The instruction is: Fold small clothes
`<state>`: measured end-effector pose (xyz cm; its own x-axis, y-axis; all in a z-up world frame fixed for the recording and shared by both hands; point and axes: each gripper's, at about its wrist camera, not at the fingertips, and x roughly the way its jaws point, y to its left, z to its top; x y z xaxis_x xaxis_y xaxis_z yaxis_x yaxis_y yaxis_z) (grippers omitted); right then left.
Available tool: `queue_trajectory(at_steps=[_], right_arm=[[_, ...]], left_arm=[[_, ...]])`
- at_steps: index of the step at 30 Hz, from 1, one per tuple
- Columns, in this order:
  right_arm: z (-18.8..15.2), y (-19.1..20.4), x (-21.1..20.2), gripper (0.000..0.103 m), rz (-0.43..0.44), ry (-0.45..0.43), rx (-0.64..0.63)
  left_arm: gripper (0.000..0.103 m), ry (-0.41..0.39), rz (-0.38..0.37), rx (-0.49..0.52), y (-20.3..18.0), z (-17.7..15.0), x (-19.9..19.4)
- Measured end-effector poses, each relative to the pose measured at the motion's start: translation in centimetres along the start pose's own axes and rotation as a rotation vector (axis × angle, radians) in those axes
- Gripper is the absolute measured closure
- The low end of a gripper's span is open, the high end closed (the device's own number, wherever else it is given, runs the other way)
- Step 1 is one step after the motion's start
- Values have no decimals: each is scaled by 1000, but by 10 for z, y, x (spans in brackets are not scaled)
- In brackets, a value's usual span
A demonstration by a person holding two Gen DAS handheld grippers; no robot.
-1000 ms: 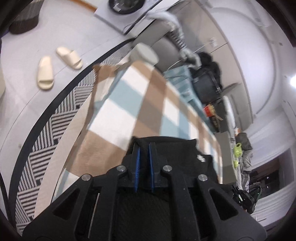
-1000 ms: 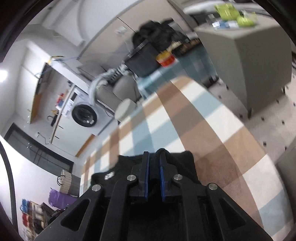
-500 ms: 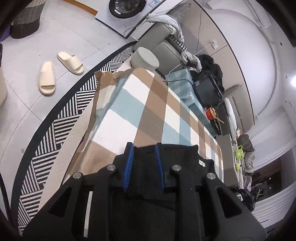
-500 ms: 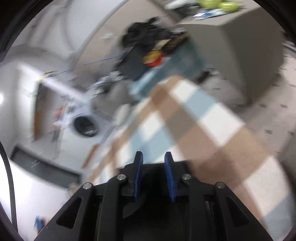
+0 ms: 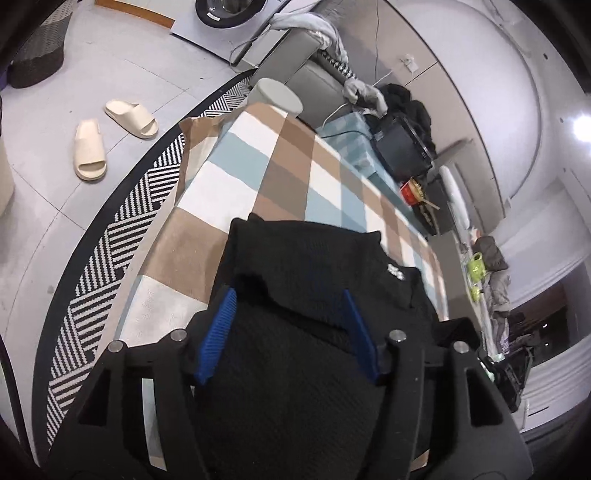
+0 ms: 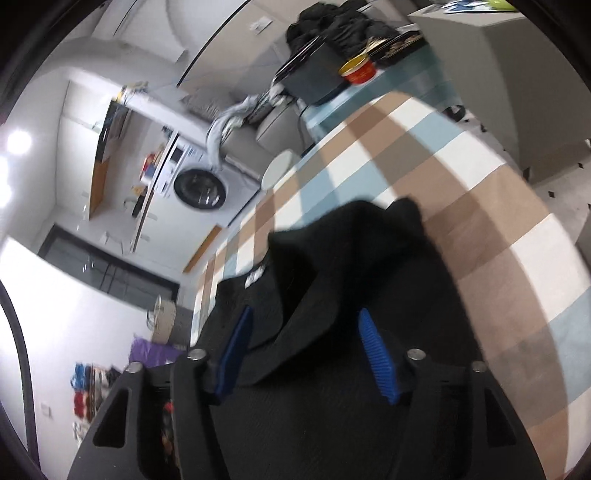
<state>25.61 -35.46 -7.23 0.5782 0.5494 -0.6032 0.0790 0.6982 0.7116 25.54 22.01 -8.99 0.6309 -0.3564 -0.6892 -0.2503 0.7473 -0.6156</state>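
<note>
A black knit garment (image 5: pixel 306 273) lies folded on the checked brown, blue and white cloth (image 5: pixel 258 166) that covers the table. It has a small white label (image 5: pixel 394 271) near its far edge. My left gripper (image 5: pixel 290 306) is open, its blue pads spread wide above the garment's near fold. In the right wrist view the same garment (image 6: pixel 354 258) lies on the checked cloth (image 6: pixel 480 206), with the white label (image 6: pixel 253 280) at its left. My right gripper (image 6: pixel 306 325) is open too, just above the garment and holding nothing.
Left of the table are a black-and-white patterned rug (image 5: pixel 110 229), two cream slippers (image 5: pixel 90 149) and a washing machine (image 5: pixel 225 11). Beyond the far end stand a round stool (image 5: pixel 279 96), a black box (image 5: pixel 402 147) and a red bowl (image 5: pixel 412 190). A grey cabinet (image 6: pixel 517 74) stands at right.
Both grippers have opened from shut to wide open and let go of the black garment, which now lies folded on the cloth. Both have drawn back and up a little.
</note>
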Motion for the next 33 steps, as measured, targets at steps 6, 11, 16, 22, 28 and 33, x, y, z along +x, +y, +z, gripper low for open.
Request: queue_trajectory(at_steps=[6,11,16,22,28,33], right_arm=[[0,13,39,48,-17,40,-33],[34,22,75,48,25,4,25],[62,12,66,48,17,-108,103],[43,8,51,48,-45,-70,38],[31,13,57,48,-33,41,-38],[33,24,80,48,-8,66,-56]], left_arm=[[56,2,-7,-69,11,12,24],[56,-54,-62,-127,11,40,28],[56,-128,-63,-130,9,55,8],[56,-112,-44,-112,14,45,-8],[56,-79,-60,-71,8,24,-15],[56,-20,-90,-29,-4,8,-16]])
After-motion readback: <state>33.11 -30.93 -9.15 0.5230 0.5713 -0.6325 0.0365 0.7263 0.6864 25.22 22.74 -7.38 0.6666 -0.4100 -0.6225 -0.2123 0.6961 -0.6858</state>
